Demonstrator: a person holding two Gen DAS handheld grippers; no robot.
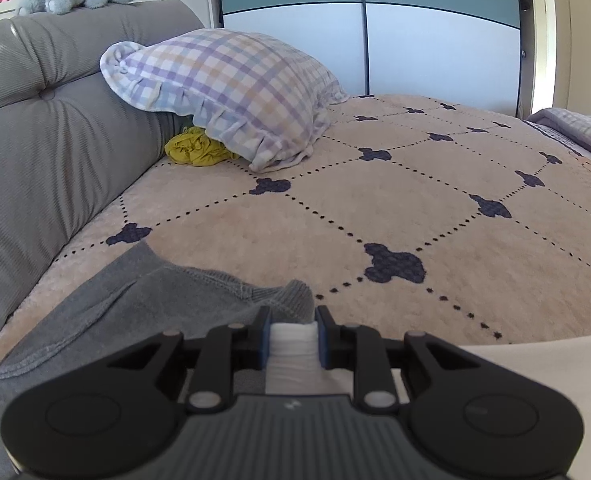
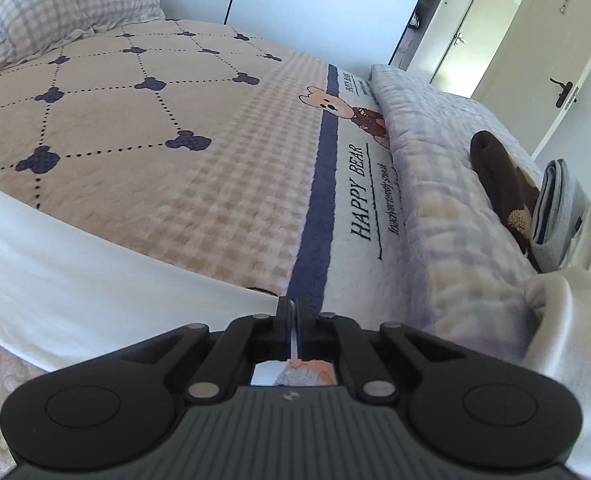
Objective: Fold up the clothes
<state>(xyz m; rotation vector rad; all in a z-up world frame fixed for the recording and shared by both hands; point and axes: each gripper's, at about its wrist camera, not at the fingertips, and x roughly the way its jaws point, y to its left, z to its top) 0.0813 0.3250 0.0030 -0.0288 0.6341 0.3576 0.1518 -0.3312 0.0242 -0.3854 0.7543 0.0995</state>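
The left claw pinches a bunched fold of a white garment between its blue pads, low over the near edge of the bed. A grey sweatshirt lies just left of it, its ribbed hem touching the claw's left finger. Ahead, the pink quilted blanket runs open toward a plaid pillow leaning on the grey headboard; a yellow cloth is tucked under the pillow.

The right claw is pressed together on a thin edge of the same white garment, which stretches flat and smooth leftward across the bed's near edge. To its right a rolled lilac quilt borders the open blanket, carrying a brown garment and a folded grey one.
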